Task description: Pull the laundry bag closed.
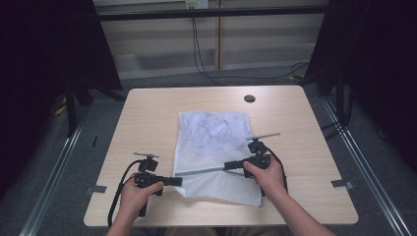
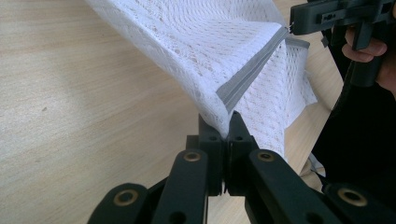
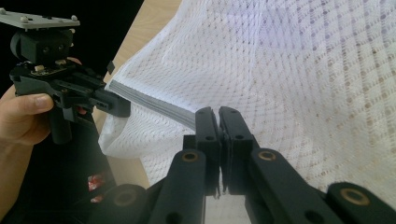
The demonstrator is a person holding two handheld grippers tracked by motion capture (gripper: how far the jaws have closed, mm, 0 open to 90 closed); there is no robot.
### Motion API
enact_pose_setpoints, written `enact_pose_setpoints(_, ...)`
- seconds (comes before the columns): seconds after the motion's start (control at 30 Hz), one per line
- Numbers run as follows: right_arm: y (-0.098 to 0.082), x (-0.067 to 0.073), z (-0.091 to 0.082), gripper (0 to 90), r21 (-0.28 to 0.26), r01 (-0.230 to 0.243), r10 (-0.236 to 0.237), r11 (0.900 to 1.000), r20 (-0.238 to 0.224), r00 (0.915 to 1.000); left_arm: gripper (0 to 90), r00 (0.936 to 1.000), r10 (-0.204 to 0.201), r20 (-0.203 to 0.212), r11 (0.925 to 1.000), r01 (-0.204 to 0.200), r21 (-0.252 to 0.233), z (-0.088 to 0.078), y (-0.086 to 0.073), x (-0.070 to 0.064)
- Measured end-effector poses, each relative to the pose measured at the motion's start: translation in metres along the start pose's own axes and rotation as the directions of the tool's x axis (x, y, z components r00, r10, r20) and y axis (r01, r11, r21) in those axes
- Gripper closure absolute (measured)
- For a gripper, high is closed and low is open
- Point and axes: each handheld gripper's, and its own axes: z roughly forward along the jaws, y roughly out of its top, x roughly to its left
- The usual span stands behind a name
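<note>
The pale wooden rectangular surface is carrying one thing, with bare room lying open on its left, right and far sides, and a small dark round hole is sitting near the far edge. The white mesh laundry bag is lying in the middle, its long axis running from the far side toward the person, its near edge stopping just short of the surface's front edge. A grey zipper band is stretching taut across the bag's near part, running left to right and rising slightly toward the right (it is lifting the mesh off the wood there, as the left gripper view shows).

Both forearms are coming in from the near edge, each hand wrapping a black tool's grip, and the two tools are pointing inward at each other. The left tool is sitting at the bag's near left corner, closed tight on the end of the zipper band, with the mesh draping away from it. The right tool is hovering over the bag's right part, pinched shut on the other stretch of the band, with the mesh spreading behind it.
</note>
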Motion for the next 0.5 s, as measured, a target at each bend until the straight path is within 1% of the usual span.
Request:
enact_pose_setpoints(0.03, 0.0000, 0.0000, 0.0000, 87.0, 0.001, 0.001, -0.001, 1.000, 0.000, 1.0000, 88.5, 0.9999, -0.014, 0.002, 0.9999, 0.014, -0.005, 0.0007, -0.0003, -0.0008)
enact_pose_setpoints(0.1, -0.0002, -0.0001, 0.0002, 87.0, 0.001, 0.004, -0.004, 1.000, 0.001, 1.0000, 88.6, 0.9998, -0.021, 0.004, 0.9998, 0.021, -0.005, 0.0009, -0.0004, -0.0010)
enact_pose_setpoints(0.13, -0.0003, 0.0000, 0.0003, 87.0, 0.001, 0.005, -0.005, 1.000, 0.002, 1.0000, 88.6, 1.0000, -0.008, 0.003, 1.0000, 0.008, 0.000, 0.0001, 0.0000, 0.0001)
enact_pose_setpoints(0.17, -0.0003, 0.0000, 0.0003, 87.0, 0.000, 0.004, -0.004, 1.000, 0.002, 1.0000, 88.6, 1.0000, -0.007, 0.002, 1.0000, 0.007, 0.000, -0.0001, 0.0000, 0.0002)
enact_pose_setpoints(0.2, -0.0002, 0.0000, 0.0003, 87.0, 0.000, 0.004, -0.004, 1.000, 0.000, 1.0000, 88.6, 0.9997, -0.022, 0.011, 0.9998, 0.022, 0.000, 0.0000, -0.0001, -0.0007)
enact_pose_setpoints(0.23, -0.0002, 0.0000, 0.0003, 87.0, 0.000, 0.003, -0.003, 1.000, -0.001, 1.0000, 88.6, 0.9998, -0.020, 0.005, 0.9998, 0.020, -0.006, -0.0001, 0.0001, -0.0004)
enact_pose_setpoints(0.3, -0.0002, 0.0003, 0.0003, 87.0, 0.001, 0.004, -0.004, 1.000, -0.001, 1.0000, 88.6, 0.9998, -0.020, 0.007, 0.9998, 0.020, -0.006, -0.0002, 0.0001, -0.0005)
enact_pose_setpoints(0.33, -0.0002, 0.0003, 0.0002, 87.0, 0.001, 0.004, -0.004, 1.000, -0.002, 1.0000, 88.5, 1.0000, -0.009, 0.003, 0.9999, 0.009, -0.006, -0.0004, 0.0002, 0.0002)
enact_pose_setpoints(0.37, -0.0002, 0.0003, 0.0001, 87.0, 0.002, 0.004, -0.004, 1.000, -0.003, 1.0000, 88.6, 0.9998, -0.020, 0.008, 0.9998, 0.020, -0.004, -0.0002, 0.0002, -0.0003)
enact_pose_setpoints(0.5, -0.0002, 0.0007, -0.0005, 87.0, 0.002, 0.002, -0.002, 1.000, -0.002, 1.0000, 88.5, 0.9998, -0.021, 0.005, 0.9997, 0.021, -0.012, 0.0000, 0.0002, 0.0001)
